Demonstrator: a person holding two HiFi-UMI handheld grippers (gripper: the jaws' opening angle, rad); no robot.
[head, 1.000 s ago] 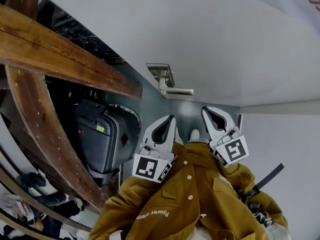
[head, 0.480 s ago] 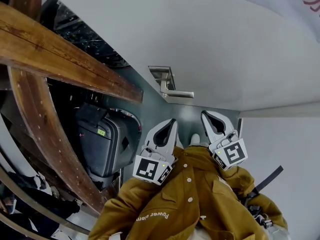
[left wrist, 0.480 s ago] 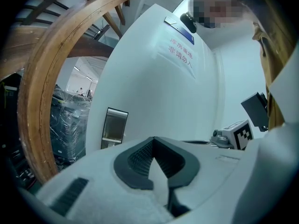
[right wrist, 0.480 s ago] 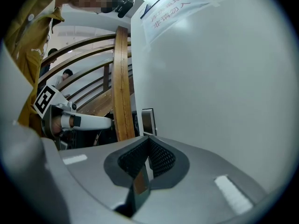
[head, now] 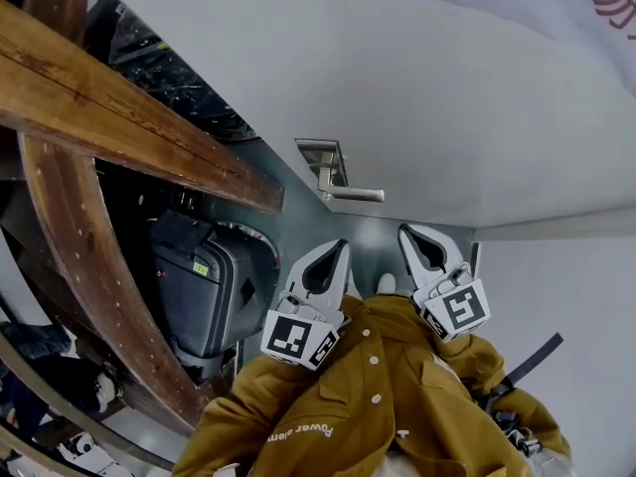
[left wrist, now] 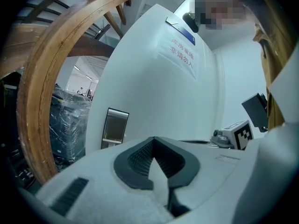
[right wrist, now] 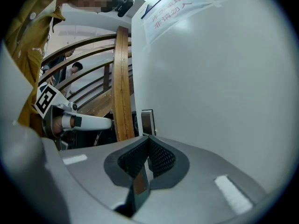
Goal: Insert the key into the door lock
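Observation:
A steel lock plate (head: 323, 157) with a lever handle (head: 350, 193) sits on the white door (head: 417, 97), ahead of both grippers. My left gripper (head: 343, 243) is shut and holds nothing. It stays close to my mustard jacket (head: 378, 396), short of the plate (left wrist: 115, 127). My right gripper (head: 404, 230) hovers beside it, shut too. In the right gripper view a thin flat metal piece with a brownish sheen, apparently the key (right wrist: 139, 183), is pinched between the pads. Nothing sticks out past the tips (right wrist: 148, 138). No keyhole can be made out.
A curved wooden railing (head: 129, 117) runs along the left, with a black wrapped case (head: 204, 286) behind it. A paper sign (left wrist: 182, 50) hangs high on the door. People stand on the stairs far behind (right wrist: 70, 71). A white wall (head: 566, 296) closes the right side.
Both grippers have kept their places in front of the door. The head view has drifted slightly, and the dark shapes at lower left have shifted.

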